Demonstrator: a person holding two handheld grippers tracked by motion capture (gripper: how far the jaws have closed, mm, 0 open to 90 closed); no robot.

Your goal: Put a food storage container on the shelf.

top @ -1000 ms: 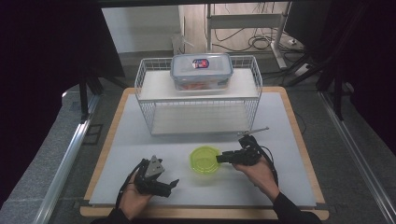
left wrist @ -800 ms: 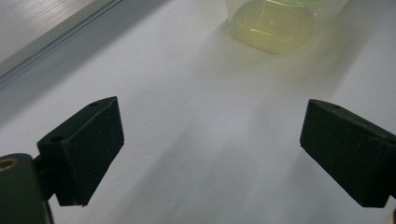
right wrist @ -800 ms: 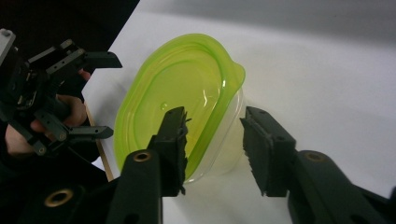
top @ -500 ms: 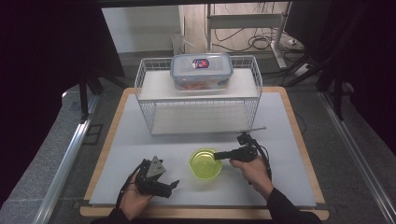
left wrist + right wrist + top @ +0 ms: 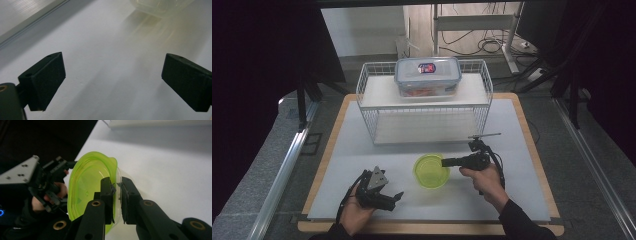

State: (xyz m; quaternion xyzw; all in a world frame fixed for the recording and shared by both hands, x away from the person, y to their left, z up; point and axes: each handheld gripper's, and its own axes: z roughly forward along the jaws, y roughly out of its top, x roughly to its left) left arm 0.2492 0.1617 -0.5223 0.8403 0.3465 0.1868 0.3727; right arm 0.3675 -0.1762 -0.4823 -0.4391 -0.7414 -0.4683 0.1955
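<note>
Right gripper view: my right gripper (image 5: 116,188) jaws, just closing, now clamp bowl (image 5: 90,185) rim, ready for lifting; left gripper (image 5: 379,189), beside bowl, jaws apart, idle.

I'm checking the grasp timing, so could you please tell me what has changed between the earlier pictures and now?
The right gripper reached in to the green container and its jaws have just been closing on the rim, which they now pinch. The left gripper stayed open on the table, and the lidded box stayed on the wire rack.
</note>
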